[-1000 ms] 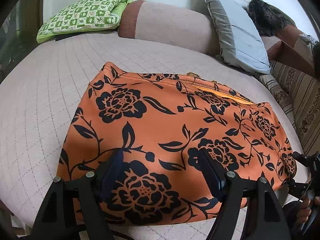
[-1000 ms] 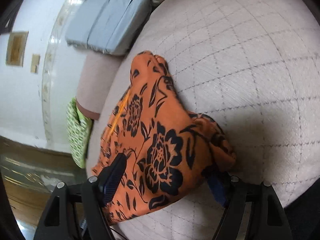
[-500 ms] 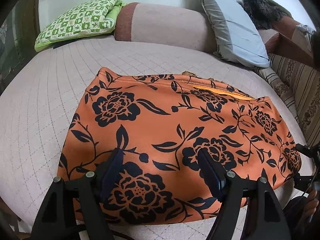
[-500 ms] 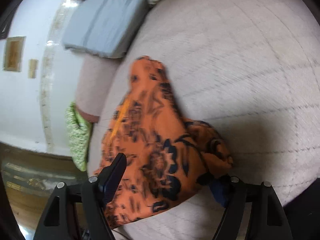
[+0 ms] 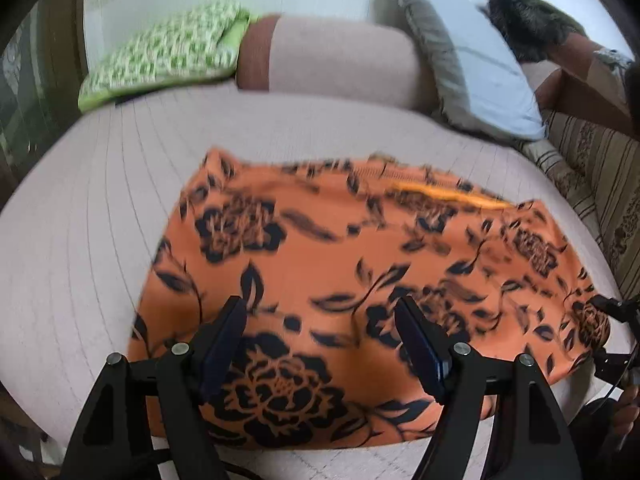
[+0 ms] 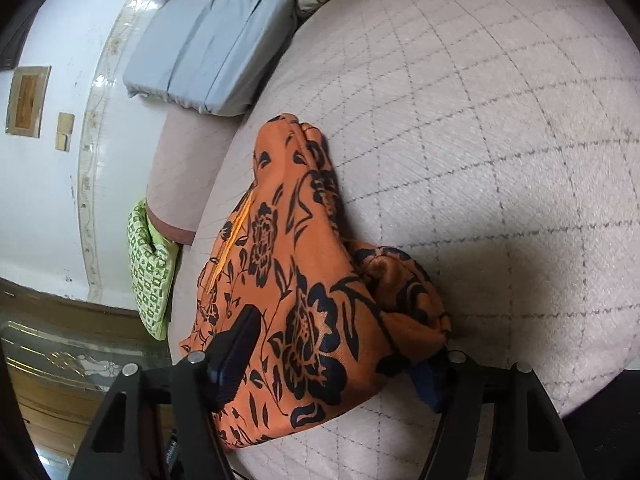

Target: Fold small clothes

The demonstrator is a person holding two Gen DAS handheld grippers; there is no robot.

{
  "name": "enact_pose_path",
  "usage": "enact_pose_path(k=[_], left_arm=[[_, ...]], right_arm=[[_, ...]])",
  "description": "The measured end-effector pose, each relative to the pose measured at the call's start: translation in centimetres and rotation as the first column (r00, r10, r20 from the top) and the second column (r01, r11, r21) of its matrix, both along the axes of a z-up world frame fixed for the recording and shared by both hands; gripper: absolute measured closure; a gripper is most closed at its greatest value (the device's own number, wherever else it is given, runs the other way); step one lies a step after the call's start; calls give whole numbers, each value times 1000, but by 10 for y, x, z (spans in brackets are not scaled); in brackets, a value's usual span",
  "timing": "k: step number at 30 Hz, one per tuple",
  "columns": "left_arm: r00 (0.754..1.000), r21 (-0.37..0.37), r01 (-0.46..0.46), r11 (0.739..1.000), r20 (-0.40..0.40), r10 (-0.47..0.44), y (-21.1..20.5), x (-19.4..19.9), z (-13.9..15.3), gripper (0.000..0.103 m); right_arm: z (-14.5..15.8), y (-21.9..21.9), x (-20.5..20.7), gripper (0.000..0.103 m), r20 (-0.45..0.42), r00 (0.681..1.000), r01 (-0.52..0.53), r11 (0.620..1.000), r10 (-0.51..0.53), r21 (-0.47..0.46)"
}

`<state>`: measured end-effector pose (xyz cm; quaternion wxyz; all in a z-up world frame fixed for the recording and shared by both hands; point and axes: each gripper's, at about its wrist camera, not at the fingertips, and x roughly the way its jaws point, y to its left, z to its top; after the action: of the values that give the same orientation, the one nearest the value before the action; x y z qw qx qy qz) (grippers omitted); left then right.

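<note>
Left wrist view: the left tongs (image 5: 320, 344) hover wide apart over the near hem of the orange floral garment (image 5: 360, 264), which lies spread flat by the bed's (image 5: 80, 240) near edge, likely ready for folding; no readable writing. Right wrist view: the right tongs (image 6: 340, 344) stand wide, straddling the garment's bunched corner (image 6: 400, 292) without clamping it, seemingly to gather it.

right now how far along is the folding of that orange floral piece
Early on. Done: the orange floral garment lies spread fairly flat on the quilted bed cover. In hand: the open left gripper hovers over its near edge, and the open right gripper straddles the bunched right corner without pinching it. Left: gripping and making the folds; no crisp fold shows, though layering is hard to judge.
</note>
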<state>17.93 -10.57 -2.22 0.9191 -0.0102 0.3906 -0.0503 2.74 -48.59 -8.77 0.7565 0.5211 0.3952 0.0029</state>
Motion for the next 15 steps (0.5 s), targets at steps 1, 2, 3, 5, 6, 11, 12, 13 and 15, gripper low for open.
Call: enact_pose_path(k=[1,2,3,5,6,11,12,13,15], left_arm=[[1000,5,10,1000,27,-10,-3,-1,5,26],[998,37,21,999,60,-23,-11,-1,10,21],[998,65,24,998,63,-28,-16,1,8,18],[999,127,38,991,-10,-37,-29,13,-10,17],[991,172,57,983,-128,-35,-36,25,-35,20],[994,99,103,990,-52,-99,-43,10,-12,53],[995,103,103,989,-16,-102,-43,5,-6,51],[996,144,80,986,26,-85,-43,-1,-2,34],[996,161,83,983,-21,-81,-43,2,-15,14]], right_arm=[[-2,-1,2,30,-6,1000,-3,1000,3,-1],[-5,-1,3,29,-9,1000,-5,1000,5,7],[-9,-2,3,29,-10,1000,-2,1000,3,17],[-12,-5,4,29,-7,1000,-3,999,3,36],[-10,-4,6,30,-15,1000,-21,1000,22,15],[-5,-8,7,74,-56,997,-52,998,50,-41],[-4,-7,7,74,-57,997,-57,997,54,-51],[-4,-6,8,70,-57,997,-59,997,56,-52],[-7,-5,9,59,-66,997,-47,998,45,-34]])
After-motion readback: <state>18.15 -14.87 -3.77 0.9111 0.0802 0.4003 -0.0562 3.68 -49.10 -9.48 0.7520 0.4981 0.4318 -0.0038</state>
